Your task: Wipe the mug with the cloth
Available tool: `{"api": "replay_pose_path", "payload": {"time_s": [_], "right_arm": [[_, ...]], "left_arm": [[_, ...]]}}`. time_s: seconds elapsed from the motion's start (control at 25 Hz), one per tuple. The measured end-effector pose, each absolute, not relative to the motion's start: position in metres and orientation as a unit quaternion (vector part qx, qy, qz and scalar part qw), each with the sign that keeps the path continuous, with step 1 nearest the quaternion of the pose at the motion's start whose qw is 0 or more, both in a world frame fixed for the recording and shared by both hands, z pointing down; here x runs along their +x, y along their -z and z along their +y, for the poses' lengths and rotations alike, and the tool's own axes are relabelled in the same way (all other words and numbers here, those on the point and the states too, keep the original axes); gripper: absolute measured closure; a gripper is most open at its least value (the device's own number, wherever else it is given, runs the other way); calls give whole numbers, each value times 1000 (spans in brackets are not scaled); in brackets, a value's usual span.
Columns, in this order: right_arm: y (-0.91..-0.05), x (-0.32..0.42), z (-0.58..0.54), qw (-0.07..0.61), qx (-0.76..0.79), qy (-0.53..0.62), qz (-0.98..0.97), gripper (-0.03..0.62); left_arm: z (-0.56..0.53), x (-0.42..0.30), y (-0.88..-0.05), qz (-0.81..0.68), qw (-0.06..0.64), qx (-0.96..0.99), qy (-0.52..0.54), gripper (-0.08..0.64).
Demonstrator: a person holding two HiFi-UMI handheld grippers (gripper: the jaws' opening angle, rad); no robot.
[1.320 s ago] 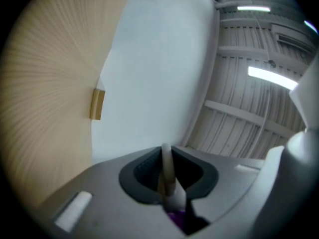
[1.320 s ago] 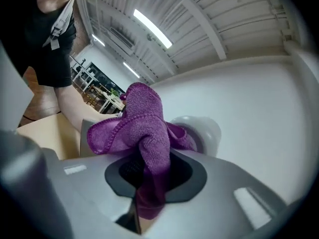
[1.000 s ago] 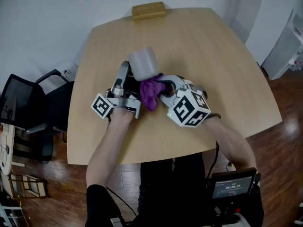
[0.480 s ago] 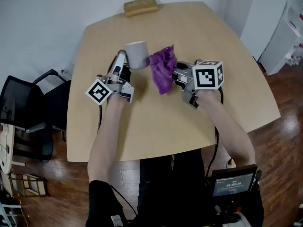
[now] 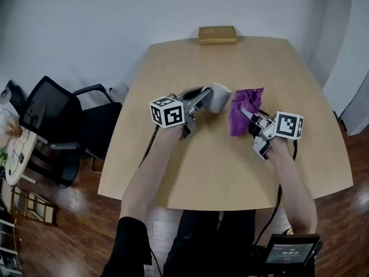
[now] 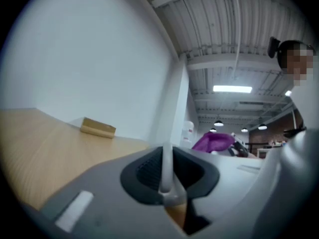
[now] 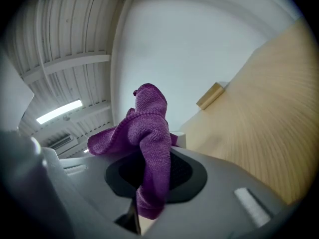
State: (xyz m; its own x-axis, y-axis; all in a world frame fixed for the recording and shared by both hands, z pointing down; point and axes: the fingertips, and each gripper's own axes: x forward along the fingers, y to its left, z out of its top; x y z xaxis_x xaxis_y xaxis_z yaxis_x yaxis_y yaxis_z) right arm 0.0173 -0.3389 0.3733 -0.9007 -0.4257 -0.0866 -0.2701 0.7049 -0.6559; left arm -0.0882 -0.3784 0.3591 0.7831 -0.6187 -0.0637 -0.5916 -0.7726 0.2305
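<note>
Your left tongs (image 5: 205, 96), jaws just easing wider, pinch the mug (image 5: 221, 97) by its wall; your right tongs (image 5: 249, 113) clamp the purple cloth (image 5: 241, 107).

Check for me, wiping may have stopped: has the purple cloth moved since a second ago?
Yes. Judged against the tan block, the cloth has shifted right, off the mug.

No writing can be read; the digits on the small screen (image 5: 290, 251) are too small to make out
</note>
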Motion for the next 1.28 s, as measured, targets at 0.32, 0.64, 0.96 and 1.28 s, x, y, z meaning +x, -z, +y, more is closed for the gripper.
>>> {"api": "replay_pose_path", "payload": {"time_s": [0.32, 0.64, 0.96, 1.28], "right_arm": [[-369, 17, -337, 129, -182, 347, 911, 518], [-381, 27, -348, 138, -204, 372, 895, 518], [-374, 27, -340, 133, -217, 364, 896, 518], [-381, 33, -343, 137, -245, 380, 881, 518]], "left_arm": [[-362, -127, -395, -316, 77, 943, -72, 437], [-369, -136, -419, -353, 54, 917, -178, 425], [-392, -126, -415, -419, 86, 892, -146, 495], [-411, -123, -408, -493, 54, 858, -136, 495]]}}
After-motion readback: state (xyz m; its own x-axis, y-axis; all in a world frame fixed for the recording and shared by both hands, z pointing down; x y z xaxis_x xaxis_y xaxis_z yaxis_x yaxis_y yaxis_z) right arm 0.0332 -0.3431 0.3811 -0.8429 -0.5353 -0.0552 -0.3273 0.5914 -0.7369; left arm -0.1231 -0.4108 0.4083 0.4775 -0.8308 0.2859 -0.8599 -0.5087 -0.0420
